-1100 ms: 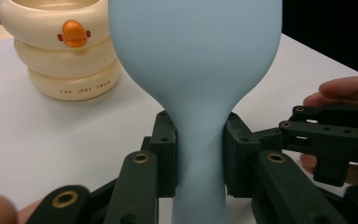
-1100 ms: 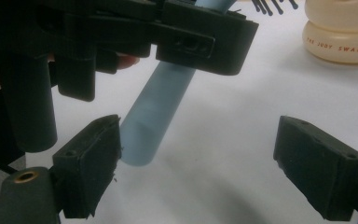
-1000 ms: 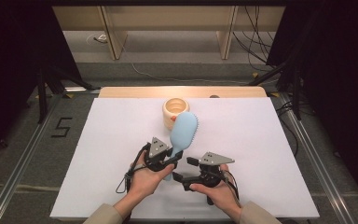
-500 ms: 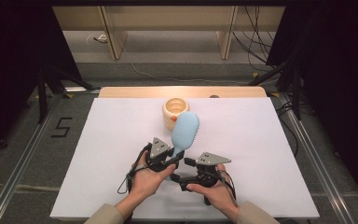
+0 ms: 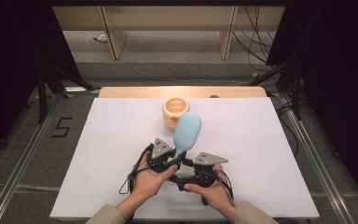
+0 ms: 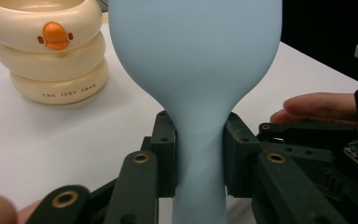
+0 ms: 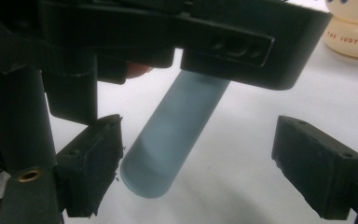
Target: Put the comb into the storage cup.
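- The left tongs (image 6: 199, 154) clamp the neck of the blue brush (image 5: 187, 132), above the counter (image 5: 98, 140) middle.
- The right tongs (image 7: 214, 168) gape around its handle end, not touching.
- A cream cup (image 5: 175, 112) stands near the far edge.

Over a white worktop (image 5: 98, 163), a person's left claw (image 5: 176, 157) grips the handle of a pale blue hairbrush (image 5: 187, 132), its head angled toward a cream ringed cup (image 5: 175, 111) near the far edge; the right claw (image 5: 182, 178) sits just beside.
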Tool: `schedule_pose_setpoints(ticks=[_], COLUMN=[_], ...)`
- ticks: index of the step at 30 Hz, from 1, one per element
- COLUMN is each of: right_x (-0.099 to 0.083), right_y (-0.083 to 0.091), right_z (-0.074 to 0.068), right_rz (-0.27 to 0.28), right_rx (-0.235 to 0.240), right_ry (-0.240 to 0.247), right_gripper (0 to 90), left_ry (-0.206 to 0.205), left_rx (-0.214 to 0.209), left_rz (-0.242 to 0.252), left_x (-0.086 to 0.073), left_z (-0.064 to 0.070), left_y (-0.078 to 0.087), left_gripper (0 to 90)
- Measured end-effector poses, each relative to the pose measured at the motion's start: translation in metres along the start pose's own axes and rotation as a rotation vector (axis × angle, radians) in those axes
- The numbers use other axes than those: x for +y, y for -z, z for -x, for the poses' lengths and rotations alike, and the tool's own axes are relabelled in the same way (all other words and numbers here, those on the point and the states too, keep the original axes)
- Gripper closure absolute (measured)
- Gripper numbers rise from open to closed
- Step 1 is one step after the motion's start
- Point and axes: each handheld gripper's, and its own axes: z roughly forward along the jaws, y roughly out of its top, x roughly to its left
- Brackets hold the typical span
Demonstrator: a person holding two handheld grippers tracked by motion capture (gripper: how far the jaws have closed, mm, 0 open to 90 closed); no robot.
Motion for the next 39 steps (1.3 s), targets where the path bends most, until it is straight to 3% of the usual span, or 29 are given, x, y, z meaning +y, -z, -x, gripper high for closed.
schedule_pose_setpoints(ticks=[15,39], right_x=[-0.001,-0.0028], right_y=[-0.0056,-0.0083], right_z=[-0.0018,-0.0054], right_rz=[-0.011,0.016], right_rx=[0.004,0.008], right_ry=[-0.002,-0.049], right_gripper=[17.8,38.9], left_ry=[0.003,0.004], left_rx=[-0.004,-0.004], left_rz=[-0.004,-0.007], left_x=[-0.0005,-0.0002], left_z=[0.0006,0.0007], left_y=[-0.0007,-0.0008], left_gripper=[69.3,69.3])
